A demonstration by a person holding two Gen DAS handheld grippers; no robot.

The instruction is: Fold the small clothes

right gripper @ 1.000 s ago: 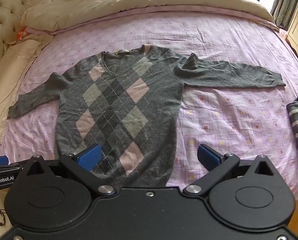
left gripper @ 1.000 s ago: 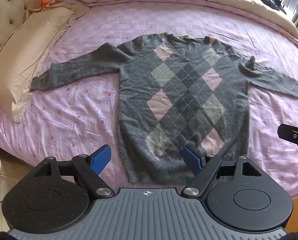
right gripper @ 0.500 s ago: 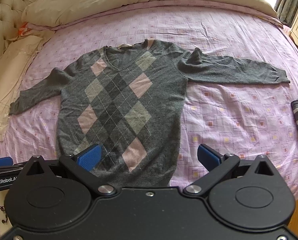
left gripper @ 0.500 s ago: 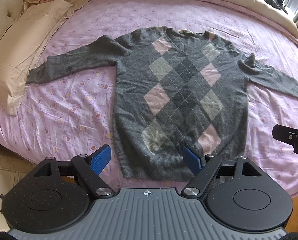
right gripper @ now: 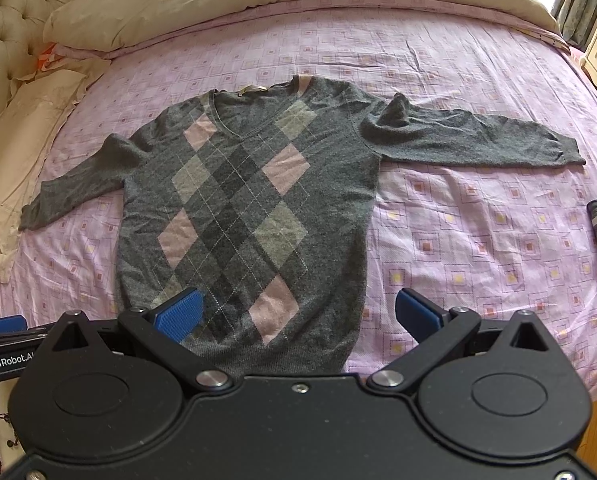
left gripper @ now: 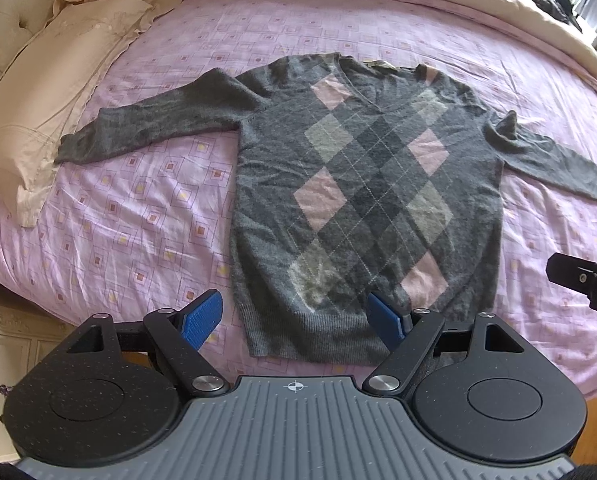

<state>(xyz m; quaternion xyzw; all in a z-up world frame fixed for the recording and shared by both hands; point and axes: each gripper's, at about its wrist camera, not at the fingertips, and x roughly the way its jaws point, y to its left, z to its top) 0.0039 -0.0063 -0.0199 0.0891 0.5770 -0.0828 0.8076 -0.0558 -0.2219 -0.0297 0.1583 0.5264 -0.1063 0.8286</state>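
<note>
Both tongs, left [left gripper: 296,318] and right [right gripper: 298,314], hung spread and empty over the flat sweater [left gripper: 362,208]; a sleeve cuff looked the best first pinch.

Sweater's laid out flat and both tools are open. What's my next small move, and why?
Probably lower both tools to the sweater's hem. It lies spread face up on the bed sheet, sleeves out, unfolded. The left tool hangs open over the hem's left corner, the right tool open over its right corner, neither gripping cloth. One pucker near the right shoulder may need smoothing first.
</note>
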